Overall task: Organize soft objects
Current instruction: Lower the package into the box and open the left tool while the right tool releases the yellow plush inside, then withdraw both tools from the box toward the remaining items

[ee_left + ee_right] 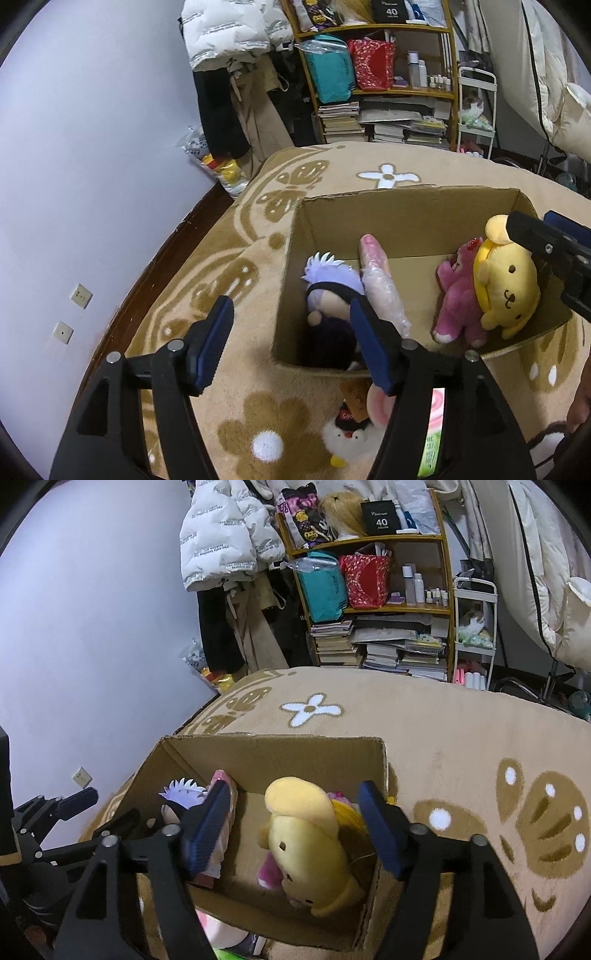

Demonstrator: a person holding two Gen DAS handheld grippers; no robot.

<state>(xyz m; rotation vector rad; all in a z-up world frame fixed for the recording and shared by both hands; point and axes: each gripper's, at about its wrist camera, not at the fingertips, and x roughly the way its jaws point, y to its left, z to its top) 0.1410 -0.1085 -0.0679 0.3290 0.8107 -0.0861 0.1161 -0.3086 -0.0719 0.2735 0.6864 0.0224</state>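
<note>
Jaws parted above yellow plush (314, 845).

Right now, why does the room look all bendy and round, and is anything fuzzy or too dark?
Left wrist view: the fisheye lens curves the wall and bookshelf and leaves black corners; the left hand-held gripper close up looks slightly soft, and the cardboard box is shadowy around the purple-haired doll. Right wrist view: same bending; the yellow plush is evenly lit, with no glare.

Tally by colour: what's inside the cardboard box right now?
Yellow plush: 1
Pink plush: 1
Purple-haired doll: 1
Pink item in clear wrap: 1
Total in the cardboard box: 4, counting only what shows.
</note>
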